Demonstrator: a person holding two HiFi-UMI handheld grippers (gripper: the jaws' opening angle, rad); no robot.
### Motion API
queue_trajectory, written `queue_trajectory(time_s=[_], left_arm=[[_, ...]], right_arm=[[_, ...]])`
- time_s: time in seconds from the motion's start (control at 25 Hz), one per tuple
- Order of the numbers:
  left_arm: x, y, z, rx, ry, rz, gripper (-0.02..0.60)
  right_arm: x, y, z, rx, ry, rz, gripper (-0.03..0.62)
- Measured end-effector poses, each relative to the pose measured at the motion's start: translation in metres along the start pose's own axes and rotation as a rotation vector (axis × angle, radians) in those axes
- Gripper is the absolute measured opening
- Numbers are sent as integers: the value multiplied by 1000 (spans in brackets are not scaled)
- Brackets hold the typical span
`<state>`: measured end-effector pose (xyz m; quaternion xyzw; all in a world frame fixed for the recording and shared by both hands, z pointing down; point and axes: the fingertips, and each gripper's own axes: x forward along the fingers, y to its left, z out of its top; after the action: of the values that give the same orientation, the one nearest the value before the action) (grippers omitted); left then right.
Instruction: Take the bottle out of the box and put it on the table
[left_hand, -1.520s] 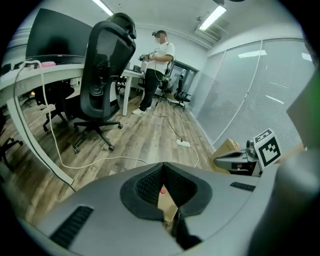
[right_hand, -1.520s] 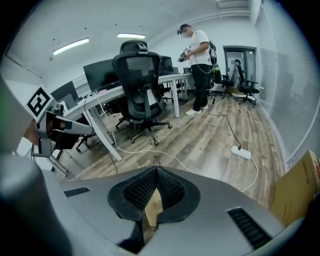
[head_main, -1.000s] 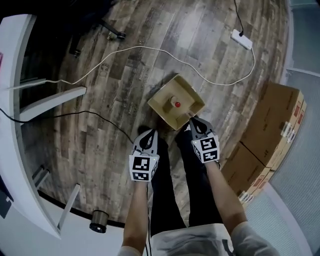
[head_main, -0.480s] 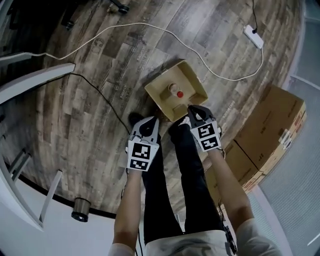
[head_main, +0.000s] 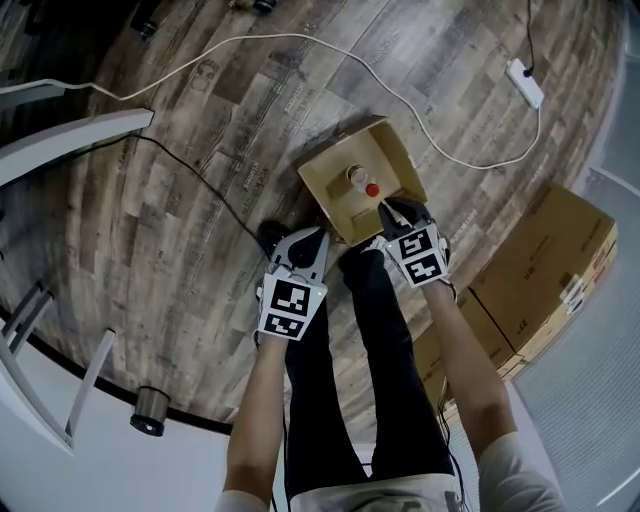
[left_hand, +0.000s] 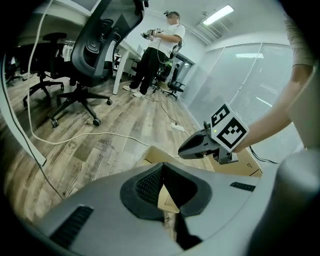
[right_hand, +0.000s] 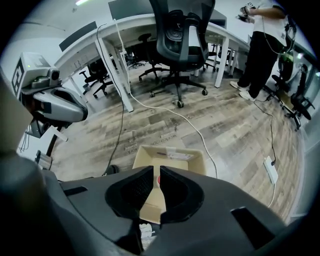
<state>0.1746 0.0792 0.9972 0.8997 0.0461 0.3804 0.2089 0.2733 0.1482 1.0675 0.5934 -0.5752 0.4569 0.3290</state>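
Red-cap btl (head_main: 372, 190) in open box (head_main: 333, 200)

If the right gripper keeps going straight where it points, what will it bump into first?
Most likely the open cardboard box on the floor, about where the red-capped bottle sits inside. The right gripper has its jaws opening, nothing between them. Depth is unclear.

Wood-plank floor (head_main: 170, 210) crossed by a white cable (head_main: 290, 36). Black office chair (right_hand: 182, 40) beside white desks (right_hand: 100, 40). Ceiling light (left_hand: 219, 14) lit.

right claw (right_hand: 156, 172), jaws opening and empty, hangs above the box (right_hand: 170, 155) with the red-capped bottle (right_hand: 158, 180).
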Motion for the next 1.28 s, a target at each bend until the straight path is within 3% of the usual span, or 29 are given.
queue_trajectory(time_s=[0.28, 0.4, 0.68, 0.92, 1.04, 1.28], left_arm=[[18, 7, -14, -13, -8, 7, 14], [27, 5, -24, -1, 1, 2, 14], [48, 14, -67, -27, 35, 5, 14], [50, 29, -88, 5, 64, 20, 14], [45, 40, -91, 6, 62, 32, 15], [33, 54, -90, 10, 71, 47, 15]], right_arm=[[34, 6, -20, -101, 71, 41, 132], [50, 0, -31, -165, 108, 32, 188], [95, -6, -48, -258, 165, 35, 253], [121, -9, -61, -324, 227, 30, 249], [127, -13, -63, -339, 235, 18, 188], [127, -10, -62, -383, 261, 13, 183]])
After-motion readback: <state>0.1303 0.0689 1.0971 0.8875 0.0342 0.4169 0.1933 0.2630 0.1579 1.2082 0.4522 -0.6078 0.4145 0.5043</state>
